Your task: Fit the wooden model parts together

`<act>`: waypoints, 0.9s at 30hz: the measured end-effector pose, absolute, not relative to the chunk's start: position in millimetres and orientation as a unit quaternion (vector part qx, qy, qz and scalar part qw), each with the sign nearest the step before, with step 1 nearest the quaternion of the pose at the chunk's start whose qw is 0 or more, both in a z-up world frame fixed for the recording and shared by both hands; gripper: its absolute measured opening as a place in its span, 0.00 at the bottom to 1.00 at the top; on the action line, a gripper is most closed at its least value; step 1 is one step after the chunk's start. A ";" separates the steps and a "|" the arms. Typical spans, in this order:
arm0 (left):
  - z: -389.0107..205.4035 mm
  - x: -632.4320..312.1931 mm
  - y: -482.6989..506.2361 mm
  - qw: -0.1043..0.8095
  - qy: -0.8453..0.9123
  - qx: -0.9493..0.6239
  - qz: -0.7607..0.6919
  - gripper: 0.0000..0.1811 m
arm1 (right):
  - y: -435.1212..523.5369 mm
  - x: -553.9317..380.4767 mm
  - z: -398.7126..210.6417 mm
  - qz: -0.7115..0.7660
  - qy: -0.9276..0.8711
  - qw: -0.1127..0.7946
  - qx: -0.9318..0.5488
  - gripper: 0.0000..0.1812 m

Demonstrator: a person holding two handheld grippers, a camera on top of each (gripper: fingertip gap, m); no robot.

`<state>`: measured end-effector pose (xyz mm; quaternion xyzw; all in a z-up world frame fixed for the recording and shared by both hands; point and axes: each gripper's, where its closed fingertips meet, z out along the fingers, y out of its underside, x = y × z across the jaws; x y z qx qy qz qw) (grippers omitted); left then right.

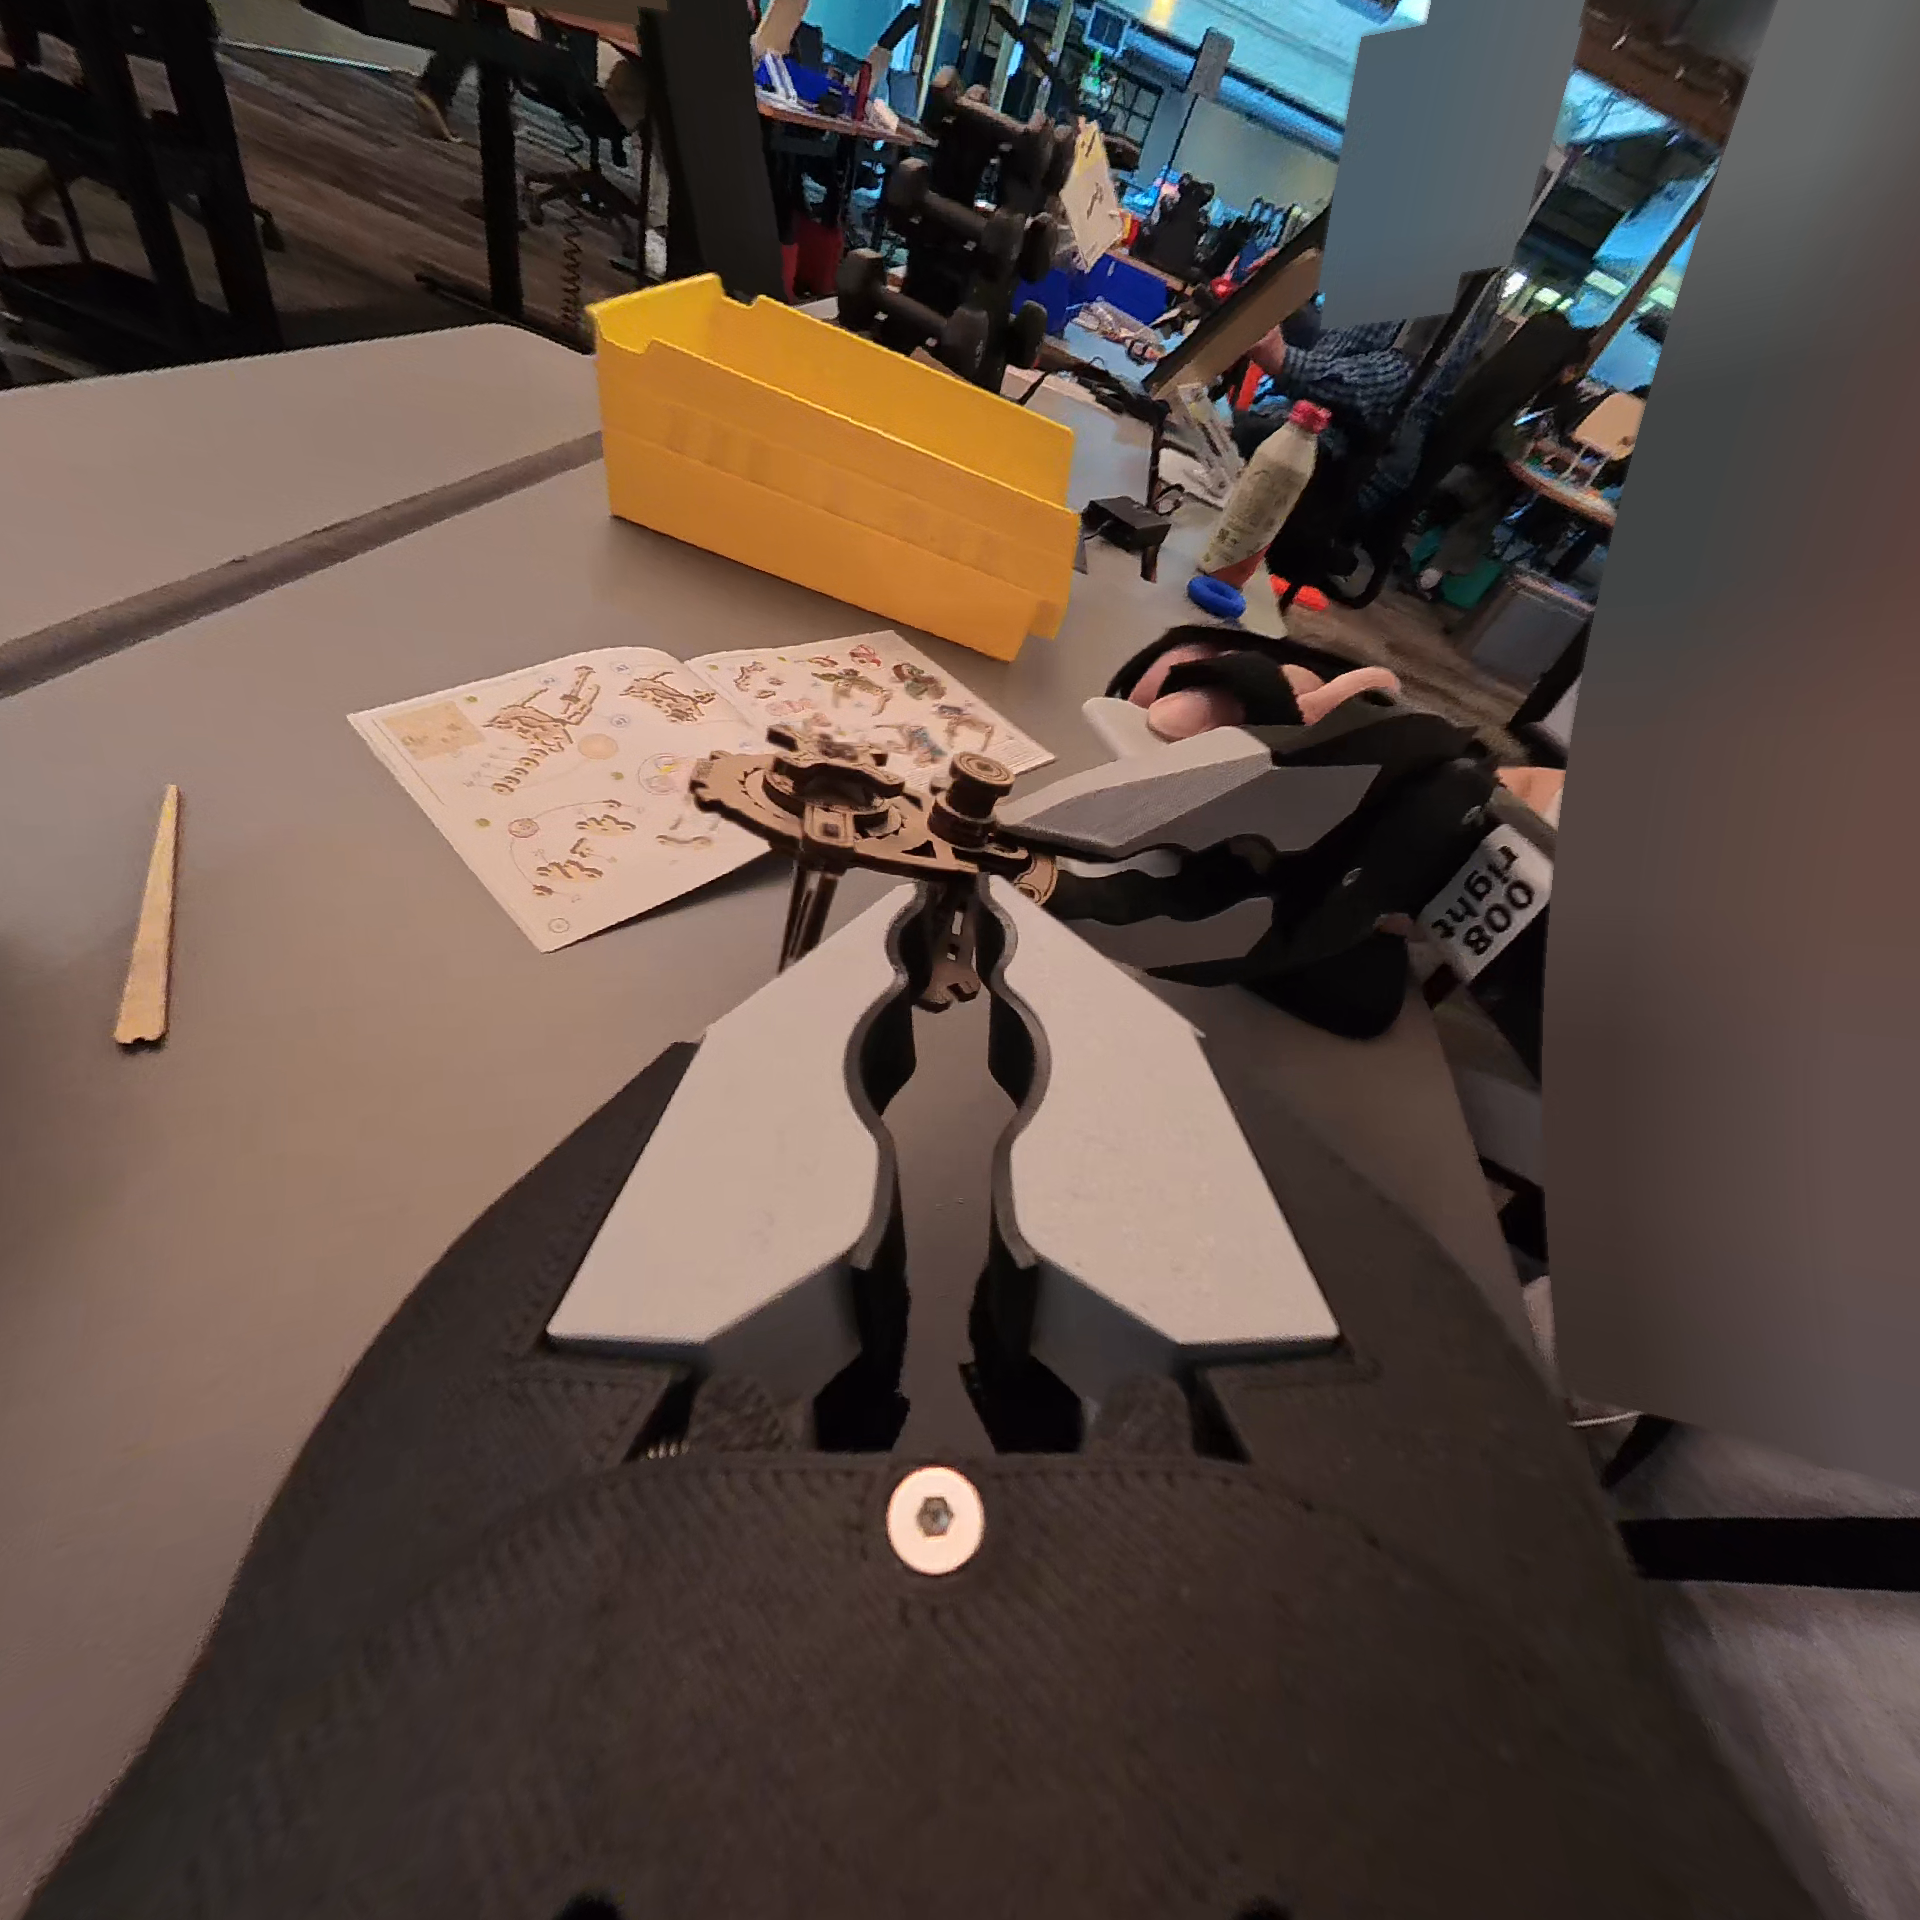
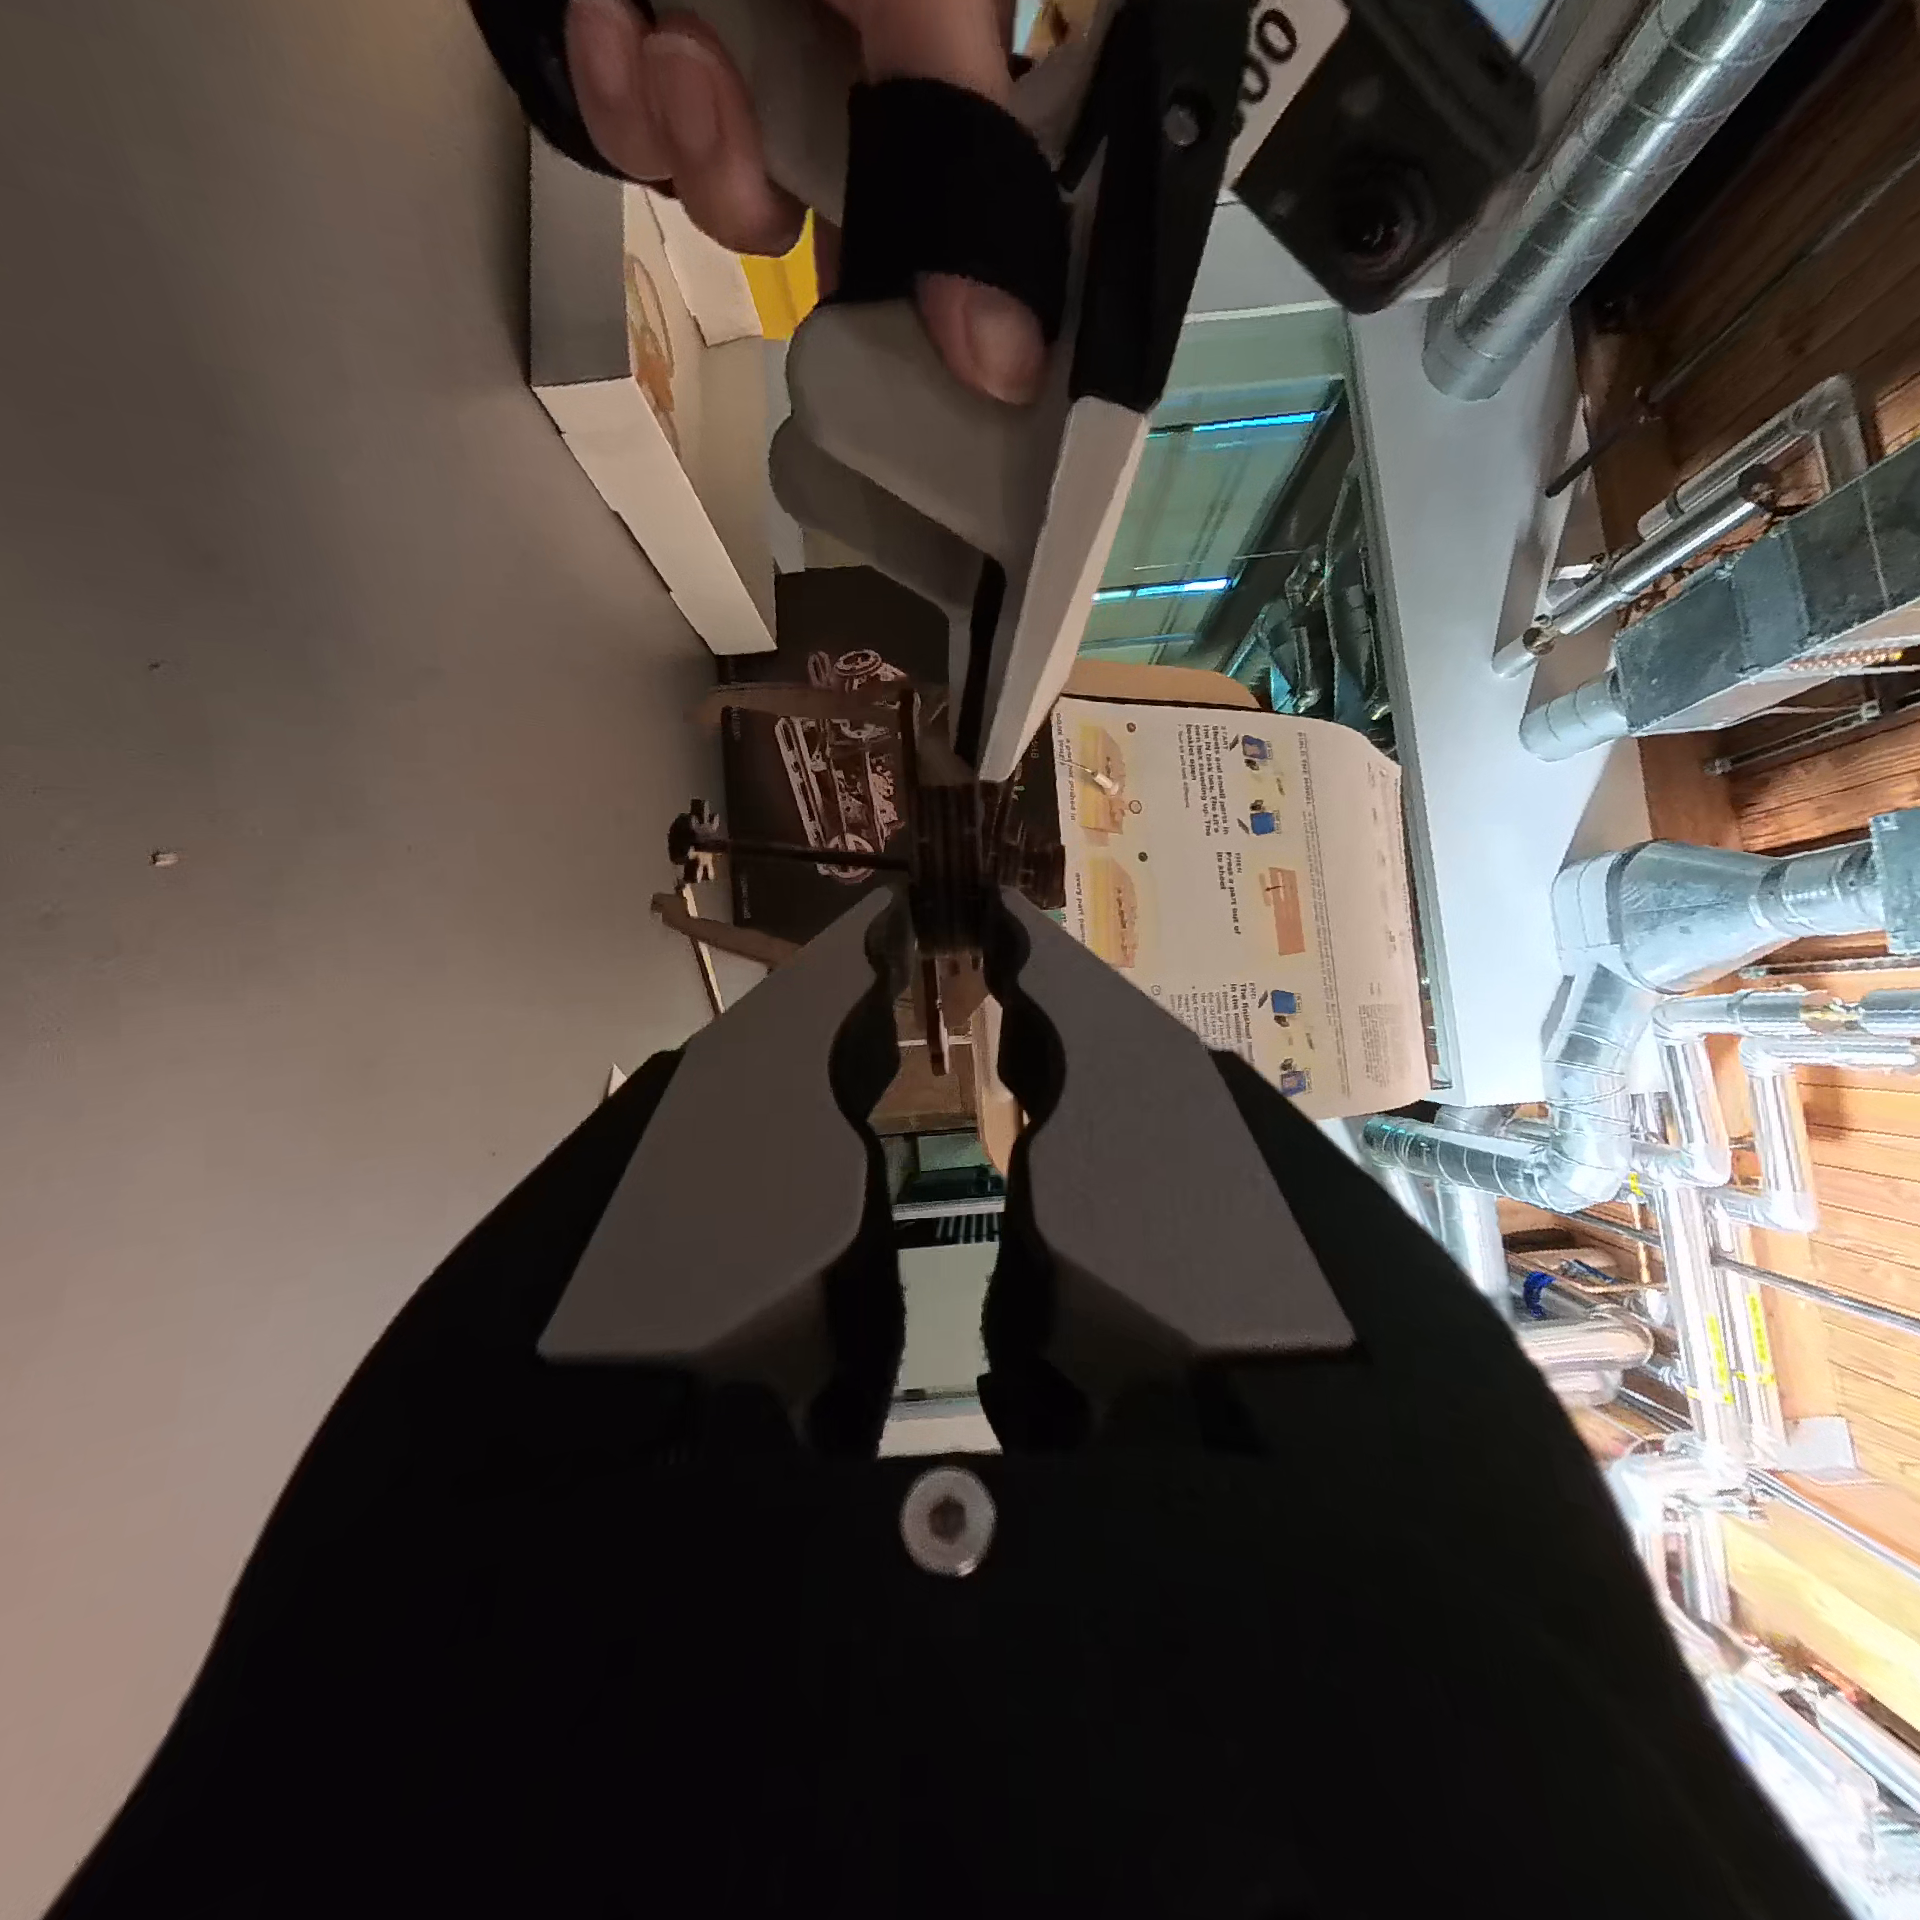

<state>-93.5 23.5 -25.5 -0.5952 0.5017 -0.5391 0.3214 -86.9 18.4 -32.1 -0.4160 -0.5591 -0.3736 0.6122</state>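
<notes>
Gripping wooden model: left gripper, right gripper.

Both grippers are sporting grey wedge-shaped fingers with wavy black inner edges, sitting in a black ribbed printed body with one silver hex screw. Black straps are wrapping the person's fingers.

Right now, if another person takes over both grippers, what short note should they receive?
Left gripper: shut on a lower strut of the wooden model, held above the table.
Right gripper: shut on the model's edge from the right side.
Nearby: instruction sheet open, a loose wooden strip on the left, yellow bin behind.
Done: model partly built.
Left: I cannot tell which part goes next; check the sheet.
</notes>
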 end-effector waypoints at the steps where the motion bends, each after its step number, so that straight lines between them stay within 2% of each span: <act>1: -25.0 -93.9 22.9 0.310 0.497 -0.595 -0.551 0.03 | 18.6 -86.6 -31.9 -0.374 -0.559 0.611 -0.417 0.06; 8: -26.9 -94.4 21.6 0.281 0.494 -0.584 -0.579 0.10 | 20.1 -87.2 -35.5 -0.379 -0.558 0.605 -0.423 0.06; 11: -30.0 -94.1 26.0 0.296 0.492 -0.592 -0.565 0.04 | 19.7 -88.4 -36.1 -0.387 -0.560 0.602 -0.418 0.06; 22: -25.4 -95.7 29.9 0.324 0.475 -0.595 -0.562 0.03 | 23.3 -90.6 -34.0 -0.409 -0.544 0.601 -0.420 0.06; 27: -27.7 -95.5 27.7 0.332 0.485 -0.588 -0.556 0.06 | 22.8 -90.6 -35.5 -0.412 -0.546 0.599 -0.417 0.06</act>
